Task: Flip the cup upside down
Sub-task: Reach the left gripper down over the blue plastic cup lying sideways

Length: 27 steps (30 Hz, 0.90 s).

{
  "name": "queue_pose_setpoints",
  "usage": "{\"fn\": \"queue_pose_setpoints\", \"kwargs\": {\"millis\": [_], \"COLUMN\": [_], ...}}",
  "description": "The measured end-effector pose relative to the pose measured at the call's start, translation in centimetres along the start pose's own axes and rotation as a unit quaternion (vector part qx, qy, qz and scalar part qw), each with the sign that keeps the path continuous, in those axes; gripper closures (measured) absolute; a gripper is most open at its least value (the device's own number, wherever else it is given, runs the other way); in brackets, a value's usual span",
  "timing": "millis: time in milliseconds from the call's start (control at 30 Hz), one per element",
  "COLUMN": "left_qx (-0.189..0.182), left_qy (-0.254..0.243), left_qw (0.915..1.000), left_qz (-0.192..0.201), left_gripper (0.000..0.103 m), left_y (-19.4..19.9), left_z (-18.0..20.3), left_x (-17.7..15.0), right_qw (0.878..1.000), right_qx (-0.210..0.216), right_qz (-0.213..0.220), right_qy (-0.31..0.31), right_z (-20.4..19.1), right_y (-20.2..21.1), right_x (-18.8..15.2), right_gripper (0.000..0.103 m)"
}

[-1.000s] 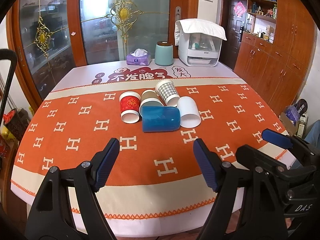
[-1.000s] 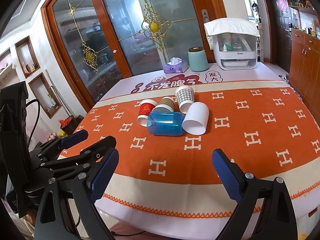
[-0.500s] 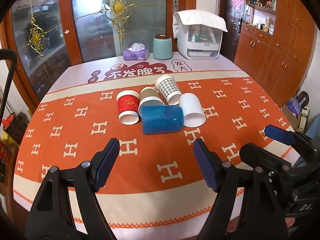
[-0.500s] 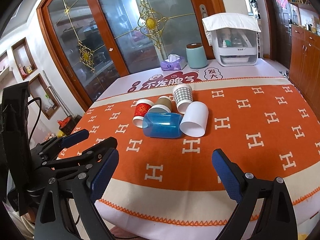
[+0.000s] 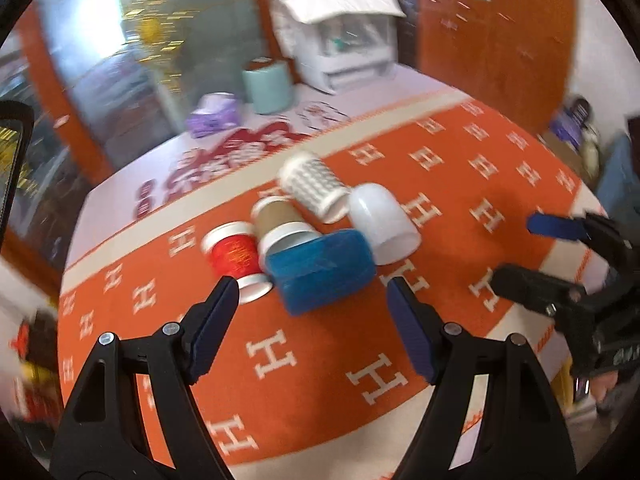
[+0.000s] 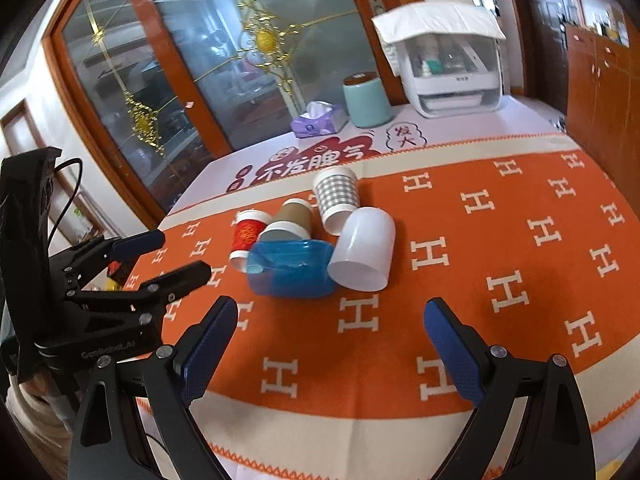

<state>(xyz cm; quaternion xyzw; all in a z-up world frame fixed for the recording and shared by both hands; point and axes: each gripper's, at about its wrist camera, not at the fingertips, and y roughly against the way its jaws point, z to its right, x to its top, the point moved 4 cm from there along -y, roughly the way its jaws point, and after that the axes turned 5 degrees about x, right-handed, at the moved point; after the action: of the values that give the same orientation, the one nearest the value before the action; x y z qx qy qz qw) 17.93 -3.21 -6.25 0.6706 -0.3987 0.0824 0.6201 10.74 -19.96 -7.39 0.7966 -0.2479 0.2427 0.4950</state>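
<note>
Ahead of the spread, empty fingers of the left gripper (image 5: pixel 310 294) and right gripper (image 6: pixel 330 322), five cups lie clustered on the orange H-patterned tablecloth (image 6: pixel 500 240), the blue cup (image 6: pixel 290 268) nearest; glass-panelled wooden doors (image 6: pixel 208 68) stand beyond.

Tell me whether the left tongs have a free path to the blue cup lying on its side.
Probably yes. The left tongs are open and aimed at the blue cup, with only bare orange cloth between them. The red cup and white cup crowd its ends, leaving little room.
</note>
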Motion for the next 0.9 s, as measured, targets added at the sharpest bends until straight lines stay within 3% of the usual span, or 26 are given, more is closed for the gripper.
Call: {"fn": "queue_pose_setpoints", "kwargs": {"millis": [133,233,400,567,900], "left_qx": [-0.005,-0.016,-0.025,-0.017,-0.003], "left_qy": [-0.084,-0.145,-0.230,-0.306,-0.390], "left_qw": [0.9964,0.9892,0.9727,0.9504,0.9145], "left_qz": [0.009,0.006,-0.016,-0.055,-0.109], "left_gripper": [0.029,0.029,0.029,0.029,0.029], "left_y": [-2.7,-4.9,-8.0,-11.0,-15.8], "left_z": [1.0,1.9,3.5,4.9,7.3], "left_x": [1.1,1.6,1.3,0.3,-1.2], "right_qw": [0.999,0.997,0.993,0.990,0.988], "right_qx": [-0.007,-0.011,-0.021,-0.019,-0.015], "right_qz": [-0.016,-0.032,-0.058,-0.074,-0.087], "right_qy": [-0.035,-0.062,-0.102,-0.117,-0.126], "right_z": [2.2,3.9,6.5,7.9,8.9], "right_y": [-2.7,-5.0,-8.5,-10.3,-10.9], "right_x": [0.5,0.2,-0.7,-1.8,-2.5], "right_gripper": [0.008,0.008,0.010,0.010,0.010]}}
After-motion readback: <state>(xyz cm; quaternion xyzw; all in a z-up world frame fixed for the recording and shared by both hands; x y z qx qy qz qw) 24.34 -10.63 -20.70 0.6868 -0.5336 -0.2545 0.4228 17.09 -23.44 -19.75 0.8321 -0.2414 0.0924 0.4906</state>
